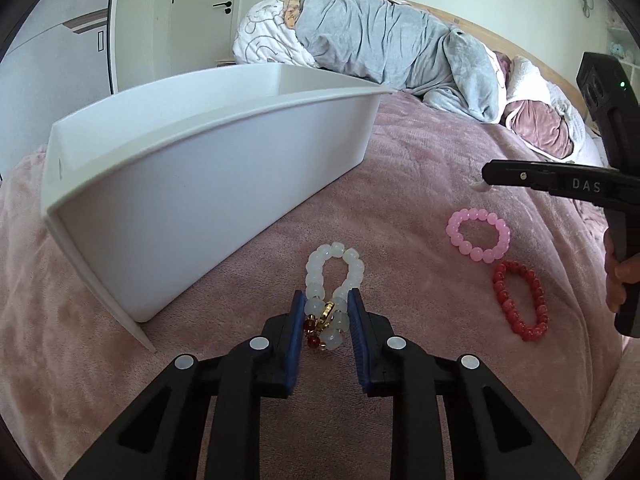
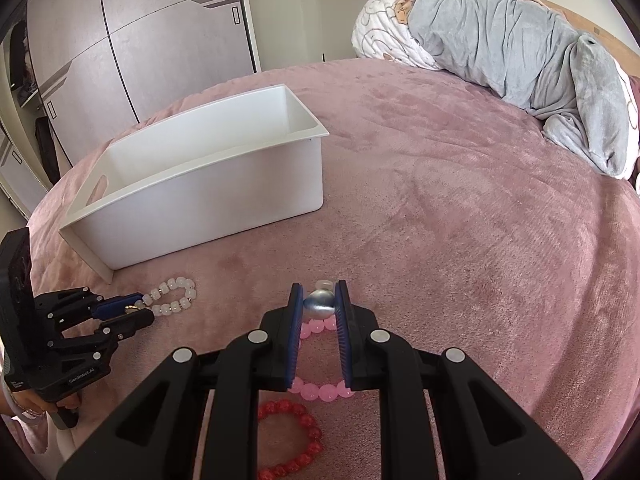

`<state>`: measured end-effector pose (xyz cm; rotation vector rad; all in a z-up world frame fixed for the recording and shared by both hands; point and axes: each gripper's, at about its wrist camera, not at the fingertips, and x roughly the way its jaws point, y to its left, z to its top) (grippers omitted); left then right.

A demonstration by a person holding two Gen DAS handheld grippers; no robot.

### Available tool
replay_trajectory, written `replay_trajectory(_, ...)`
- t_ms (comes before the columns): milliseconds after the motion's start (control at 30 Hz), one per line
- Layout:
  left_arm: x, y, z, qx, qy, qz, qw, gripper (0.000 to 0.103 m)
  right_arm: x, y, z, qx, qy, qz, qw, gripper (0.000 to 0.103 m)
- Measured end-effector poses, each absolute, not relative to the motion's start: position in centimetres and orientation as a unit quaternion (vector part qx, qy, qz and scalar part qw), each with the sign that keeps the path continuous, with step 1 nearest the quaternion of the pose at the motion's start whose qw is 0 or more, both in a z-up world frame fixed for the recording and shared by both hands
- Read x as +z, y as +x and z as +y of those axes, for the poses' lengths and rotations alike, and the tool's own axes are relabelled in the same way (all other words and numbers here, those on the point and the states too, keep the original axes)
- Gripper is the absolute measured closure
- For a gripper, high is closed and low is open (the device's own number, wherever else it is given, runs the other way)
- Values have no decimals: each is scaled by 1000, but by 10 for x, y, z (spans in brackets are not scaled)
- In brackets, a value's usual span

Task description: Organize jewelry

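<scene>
A white bead bracelet (image 1: 335,280) with gold and dark red charms lies on the pink bedspread. My left gripper (image 1: 325,300) has its fingers on either side of the bracelet's near end and pinches it; it also shows in the right wrist view (image 2: 140,312). My right gripper (image 2: 319,294) is shut on a silver-grey bead piece (image 2: 319,305) held above the bed; in the left wrist view its tip (image 1: 486,178) hovers above the pink bead bracelet (image 1: 478,235). A red bead bracelet (image 1: 520,300) lies just nearer. A white open bin (image 2: 192,172) stands to the left.
A rolled grey and white duvet (image 2: 500,40) lies along the far side of the bed. Wardrobe doors (image 2: 140,40) and a room door stand beyond the bed's left edge. The pink bedspread (image 2: 460,220) stretches right of the bin.
</scene>
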<state>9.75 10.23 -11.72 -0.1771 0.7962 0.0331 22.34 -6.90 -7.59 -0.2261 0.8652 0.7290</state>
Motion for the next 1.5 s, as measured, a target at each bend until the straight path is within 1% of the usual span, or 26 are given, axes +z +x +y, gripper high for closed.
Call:
replay_trajectory(233,-79,89,101,6,-82,353,932,77,-68,221,-68,350,-101,396,843,86)
replay_trajectory(267,-74,88,101,6,-81,348,934,87,-67,220,-68,351,-101,395,843,86)
replay_trajectory(333,-62,86,104,2,-85,340,937,97,-66,218,-69,350,-102,392,844,86)
replay_trajectory(467,-41,79,110,-5,-90,316,944,97,-60,213,-67,351,-105,388,846,86)
replay_trajectory(600,-46,77,113,10,-78,331,940,97,-48,208,-62,356,-103,383,846,86)
replay_trajectory(800,-86,61,106,20,-53,367,928,87,-48,202,-54,364,-119,377,844,86)
replay_trajectory(867,-97,57,105,25,-49,379,924,80,-52,204,-53,364,-119,383,841,86)
replay_trajectory(1000,-115,49,106,10,-70,395,916,72,-57,208,-53,364,-114,390,838,86)
replay_trajectory(1133,-128,50,95,-17,-55,411,910,59,-61,210,-54,364,-112,395,836,86)
replay_trajectory(1200,-131,55,91,-17,-48,419,907,57,-62,210,-54,365,-111,398,834,86)
replay_trajectory(1267,-134,61,89,-21,-47,428,902,53,-63,211,-54,365,-109,399,834,86)
replay_trajectory(1300,-136,64,87,-23,-43,435,899,53,-63,212,-54,366,-108,399,834,86)
replay_trajectory(1333,-139,66,86,-22,-34,438,898,53,-62,211,-55,366,-107,399,834,86)
replay_trajectory(1367,-140,67,84,-23,-26,439,898,59,-62,211,-55,367,-107,398,834,86)
replay_trajectory(1400,-141,68,83,-23,-21,440,898,63,-62,211,-55,368,-106,398,834,86)
replay_trajectory(1467,-142,70,86,-24,-30,441,896,86,-62,212,-56,368,-105,399,833,86)
replay_trajectory(1500,-142,70,89,-23,-39,442,896,87,-62,212,-56,369,-105,399,833,86)
